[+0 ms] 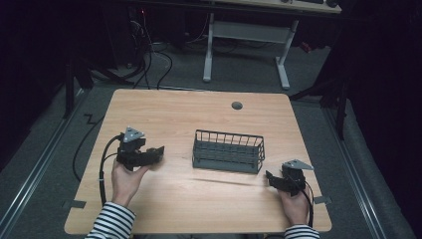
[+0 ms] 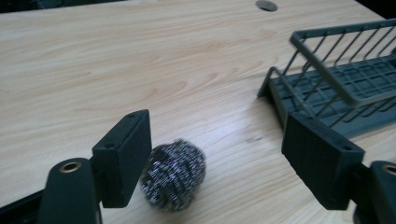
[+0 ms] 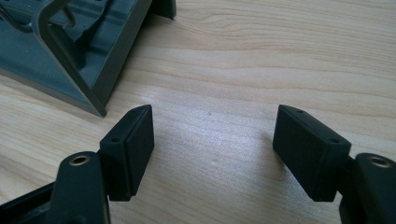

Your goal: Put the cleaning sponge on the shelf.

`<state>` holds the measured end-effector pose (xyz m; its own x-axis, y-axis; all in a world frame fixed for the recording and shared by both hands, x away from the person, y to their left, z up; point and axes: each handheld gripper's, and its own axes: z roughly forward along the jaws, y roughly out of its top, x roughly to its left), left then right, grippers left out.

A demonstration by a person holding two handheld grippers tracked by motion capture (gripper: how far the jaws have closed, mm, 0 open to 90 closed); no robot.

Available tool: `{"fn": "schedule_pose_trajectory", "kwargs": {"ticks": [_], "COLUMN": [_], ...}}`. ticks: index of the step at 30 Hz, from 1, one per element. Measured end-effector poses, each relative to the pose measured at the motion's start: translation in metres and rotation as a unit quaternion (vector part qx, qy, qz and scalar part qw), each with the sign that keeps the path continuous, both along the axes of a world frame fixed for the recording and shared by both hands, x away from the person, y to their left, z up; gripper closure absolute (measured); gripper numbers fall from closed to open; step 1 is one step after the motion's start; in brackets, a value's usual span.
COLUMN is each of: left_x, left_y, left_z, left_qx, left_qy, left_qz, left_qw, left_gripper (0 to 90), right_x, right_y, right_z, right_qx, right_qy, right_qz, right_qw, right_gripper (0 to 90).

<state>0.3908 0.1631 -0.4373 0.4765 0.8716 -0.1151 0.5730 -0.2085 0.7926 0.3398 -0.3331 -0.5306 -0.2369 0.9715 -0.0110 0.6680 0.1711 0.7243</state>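
Left of the dark grey wire basket [image 1: 228, 151], the left gripper [image 2: 217, 154] gapes empty over a steel-wool scouring ball [image 2: 173, 175]; centre it before closing; right gripper [image 3: 213, 149] wide, empty.

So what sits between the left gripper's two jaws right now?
A steel wool scrubber lies on the table between the open jaws of the left gripper, close against one of them, as the left gripper view shows.
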Motion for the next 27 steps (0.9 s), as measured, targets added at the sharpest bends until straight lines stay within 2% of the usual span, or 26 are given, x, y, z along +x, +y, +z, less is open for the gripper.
{"fn": "schedule_pose_trajectory", "kwargs": {"ticks": [3,10,15,27], "left_x": [0.001,0.005,0.012,0.025], "left_y": [0.008,0.011,0.008,-0.002], "left_z": [-0.01,-0.029,-0.044,-0.065], "left_qx": [-0.001,0.016,0.023,0.033], "left_qy": [0.013,0.026,0.038,0.049], "left_qz": [0.012,0.023,0.027,0.036], "left_qw": [0.9998,0.9993,0.9986,0.9976], "left_gripper": [22.5,21.2,21.2,23.5], "right_x": [0.0,0.0,0.0,0.0], "right_y": [0.0,0.0,0.0,0.0], "right_z": [0.0,0.0,0.0,0.0], "right_qx": [0.0,0.0,0.0,0.0], "right_qy": [0.0,0.0,0.0,0.0], "right_qz": [0.0,0.0,0.0,0.0], "right_qw": [1.0,1.0,1.0,1.0], "right_gripper": [29.1,29.1,29.1,29.1]}}
